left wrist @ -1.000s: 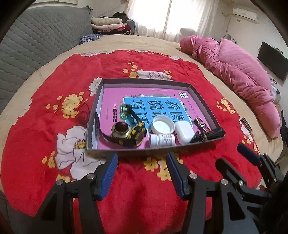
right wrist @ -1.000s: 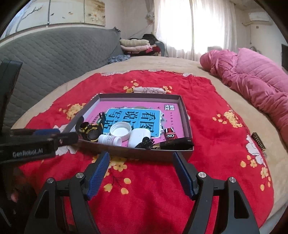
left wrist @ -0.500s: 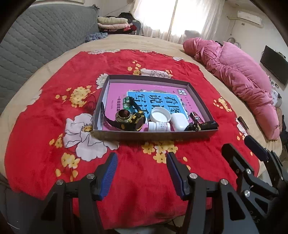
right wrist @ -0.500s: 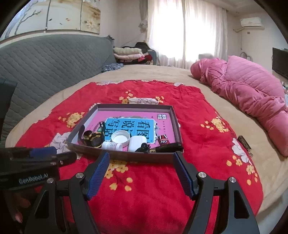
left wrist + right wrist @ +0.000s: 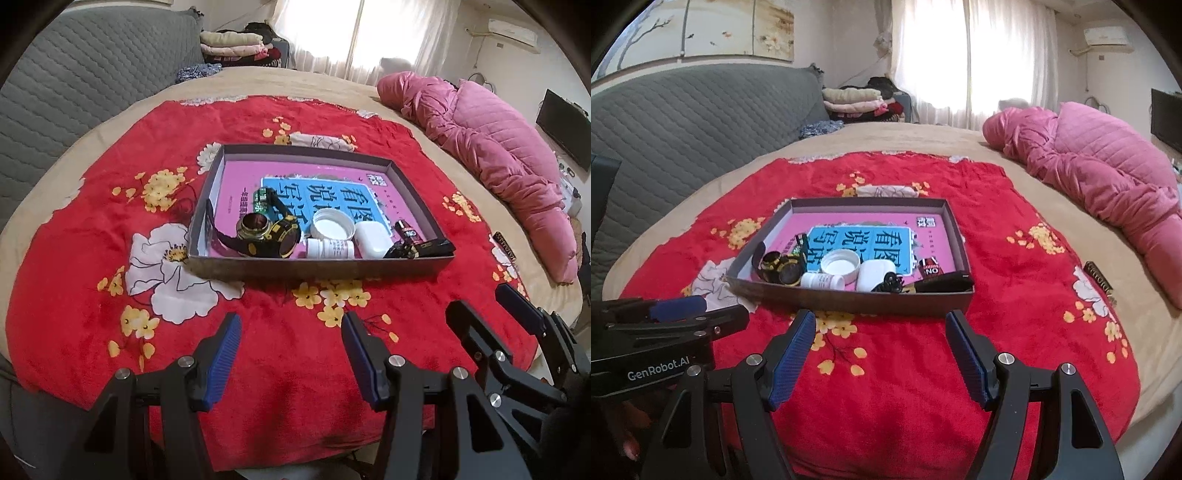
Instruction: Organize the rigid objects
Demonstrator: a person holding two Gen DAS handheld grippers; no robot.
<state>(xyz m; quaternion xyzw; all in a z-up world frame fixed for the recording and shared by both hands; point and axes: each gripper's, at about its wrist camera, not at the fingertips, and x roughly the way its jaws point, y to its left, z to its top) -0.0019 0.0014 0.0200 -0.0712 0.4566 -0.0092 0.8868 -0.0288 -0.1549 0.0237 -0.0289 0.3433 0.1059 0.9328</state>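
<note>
A shallow grey box (image 5: pixel 317 267) (image 5: pixel 849 301) sits on the red flowered blanket (image 5: pixel 92 206). It holds a pink book, a black and yellow watch (image 5: pixel 273 238) (image 5: pixel 785 267), a white lid (image 5: pixel 331 229), a small white bottle (image 5: pixel 330 248) (image 5: pixel 822 281), a white case (image 5: pixel 372 239) (image 5: pixel 870 275) and black items at the right corner (image 5: pixel 424 246) (image 5: pixel 942 281). My left gripper (image 5: pixel 291 354) is open and empty, well short of the box. My right gripper (image 5: pixel 881 354) is open and empty too, also short of the box.
A small dark flat object (image 5: pixel 1099 282) (image 5: pixel 504 246) lies at the blanket's right edge. A pink quilt (image 5: pixel 1108 177) lies along the right of the bed. A grey padded headboard (image 5: pixel 683 118) stands at the left, folded clothes (image 5: pixel 857 99) at the back.
Both grippers have drawn back from the box, which now appears smaller and farther off. Both stayed open and empty. Nothing in the box has moved.
</note>
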